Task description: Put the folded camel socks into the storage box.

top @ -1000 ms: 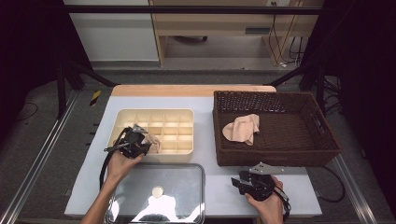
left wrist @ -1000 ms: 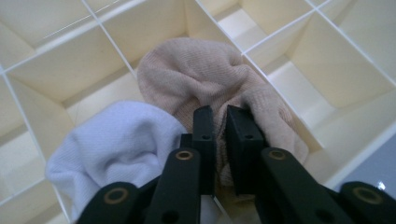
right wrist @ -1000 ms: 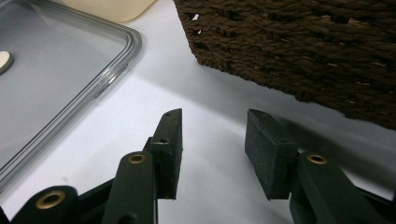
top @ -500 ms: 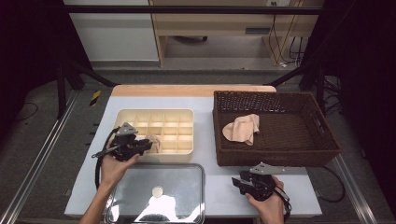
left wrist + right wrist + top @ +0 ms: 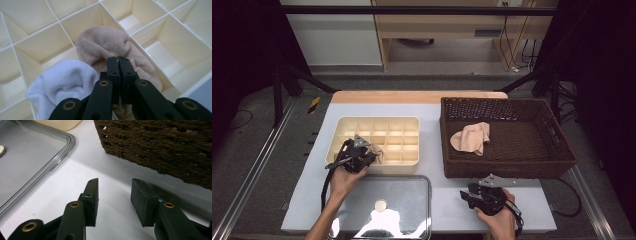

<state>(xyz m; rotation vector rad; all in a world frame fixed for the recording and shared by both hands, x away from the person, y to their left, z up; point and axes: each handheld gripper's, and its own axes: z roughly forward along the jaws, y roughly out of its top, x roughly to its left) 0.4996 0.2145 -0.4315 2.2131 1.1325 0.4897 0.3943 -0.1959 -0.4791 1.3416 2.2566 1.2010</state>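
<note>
Two socks sit under the left claw [image 5: 119, 65]: a beige sock [image 5: 110, 47] bunched in a compartment of the cream divided box [image 5: 399, 125] right at its tips, and a white sock [image 5: 61, 83] just beside it. The jaws have just been closing and now meet with nothing between them. The right claw [image 5: 113, 200] rests half open over bare table [image 5: 110, 177], beside the wicker basket [image 5: 162, 145].

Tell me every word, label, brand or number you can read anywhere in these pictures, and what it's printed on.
None: no legible text anywhere.
Divided box: plain cream plastic, no print.
Wicker basket: no tag.
Clear lid: a small round pale spot, no writing readable.
Beige sock and white sock: plain knit, no logo.
Yellow-and-black striped item on the floor: stripes, no letters.
</note>
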